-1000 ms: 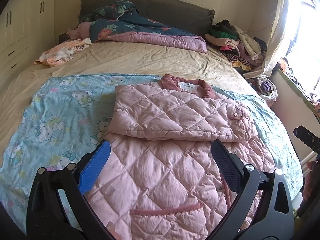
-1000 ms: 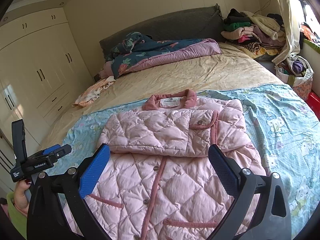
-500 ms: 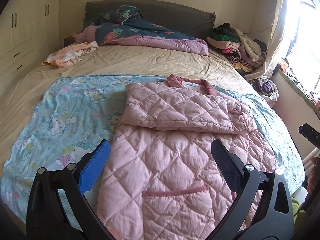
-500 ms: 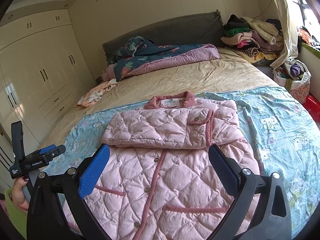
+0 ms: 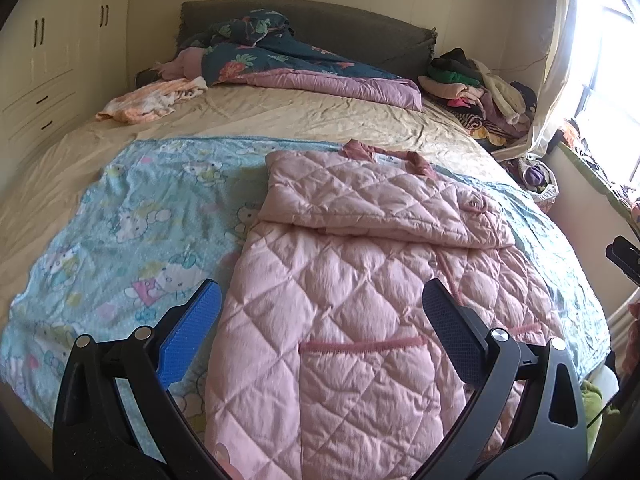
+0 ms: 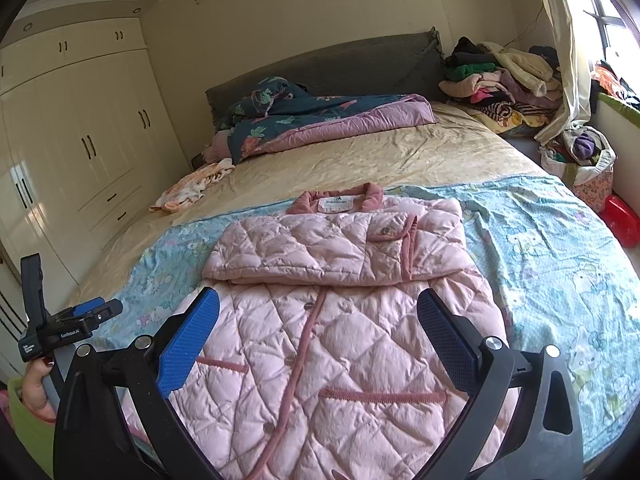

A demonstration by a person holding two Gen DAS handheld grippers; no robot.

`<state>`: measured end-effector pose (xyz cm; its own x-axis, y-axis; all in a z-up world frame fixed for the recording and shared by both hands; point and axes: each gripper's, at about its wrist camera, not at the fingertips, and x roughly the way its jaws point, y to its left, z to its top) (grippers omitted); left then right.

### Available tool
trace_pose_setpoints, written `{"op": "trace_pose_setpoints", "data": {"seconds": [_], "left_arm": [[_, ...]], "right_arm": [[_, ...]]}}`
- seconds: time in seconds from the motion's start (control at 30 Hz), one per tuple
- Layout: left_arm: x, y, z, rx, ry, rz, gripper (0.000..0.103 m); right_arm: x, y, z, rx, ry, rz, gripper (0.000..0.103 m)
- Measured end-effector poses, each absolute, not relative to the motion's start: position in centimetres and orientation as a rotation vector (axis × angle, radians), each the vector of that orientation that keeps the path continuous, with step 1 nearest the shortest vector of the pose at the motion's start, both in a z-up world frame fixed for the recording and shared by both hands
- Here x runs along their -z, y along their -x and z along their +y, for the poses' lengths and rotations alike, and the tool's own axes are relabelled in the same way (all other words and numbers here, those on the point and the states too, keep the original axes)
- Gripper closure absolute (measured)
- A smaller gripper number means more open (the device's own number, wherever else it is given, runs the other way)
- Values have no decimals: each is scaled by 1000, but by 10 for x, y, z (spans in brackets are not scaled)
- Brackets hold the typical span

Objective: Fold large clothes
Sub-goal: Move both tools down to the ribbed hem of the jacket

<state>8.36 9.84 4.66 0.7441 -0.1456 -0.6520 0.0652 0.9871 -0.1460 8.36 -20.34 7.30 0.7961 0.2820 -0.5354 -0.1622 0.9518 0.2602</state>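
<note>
Pink and puffy, the coat (image 6: 332,320) lies flat on the blue blanket (image 6: 560,248) so it is easy to fold. Its sleeves (image 6: 320,252) are already folded across the chest, up at 12 o'clock. The left claw (image 5: 320,332) and right claw (image 6: 318,332) both gape wide and hold nothing. They hang over the bottom half, likely to grab the hem next.
</note>
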Motion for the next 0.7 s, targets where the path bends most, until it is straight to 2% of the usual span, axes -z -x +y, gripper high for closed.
{"op": "trace_pose_setpoints", "data": {"seconds": [0.7], "left_arm": [[-17, -50, 105, 95, 106, 767, 8]], "right_arm": [[-36, -45, -213, -224, -203, 677, 4]]}}
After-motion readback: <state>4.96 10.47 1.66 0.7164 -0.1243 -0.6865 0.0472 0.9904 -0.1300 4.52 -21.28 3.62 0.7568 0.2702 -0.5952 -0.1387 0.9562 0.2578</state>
